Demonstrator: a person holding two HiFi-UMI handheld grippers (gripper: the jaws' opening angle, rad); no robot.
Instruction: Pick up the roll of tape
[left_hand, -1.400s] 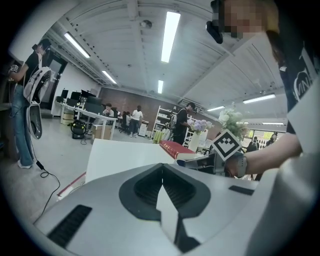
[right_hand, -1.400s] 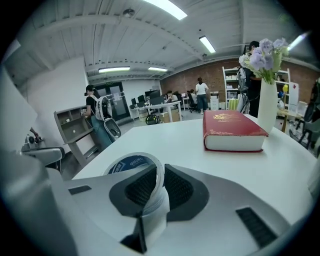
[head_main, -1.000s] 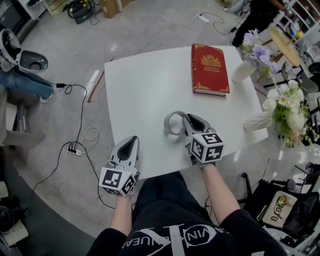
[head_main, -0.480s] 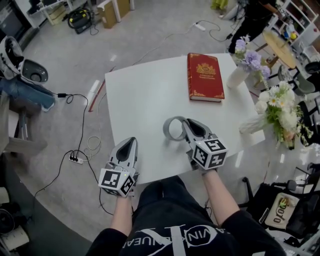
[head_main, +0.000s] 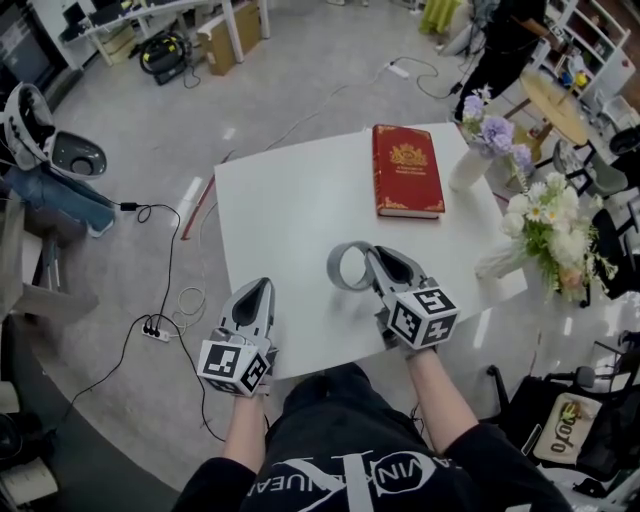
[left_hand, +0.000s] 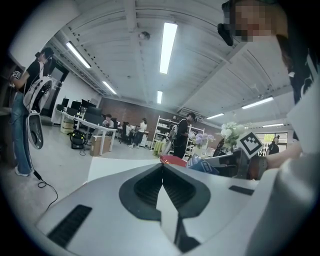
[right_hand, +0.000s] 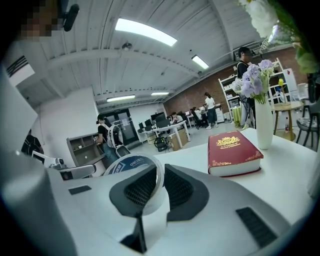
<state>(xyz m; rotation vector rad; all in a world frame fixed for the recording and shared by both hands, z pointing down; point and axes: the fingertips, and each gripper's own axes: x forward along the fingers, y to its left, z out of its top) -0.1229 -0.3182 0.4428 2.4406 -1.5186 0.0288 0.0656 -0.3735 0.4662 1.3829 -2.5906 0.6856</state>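
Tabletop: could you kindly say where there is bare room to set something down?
The white square table is bare left of the red hardcover book and ahead of the left gripper; crowded along its right edge by white flower vases.

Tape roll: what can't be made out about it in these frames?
- Head view: whether the tape roll clears the table; the steep downward look hides any gap.
- Right gripper view: the roll's lower part, hidden by the right gripper body.
- Right gripper view: print inside the roll, too small and bent to read.
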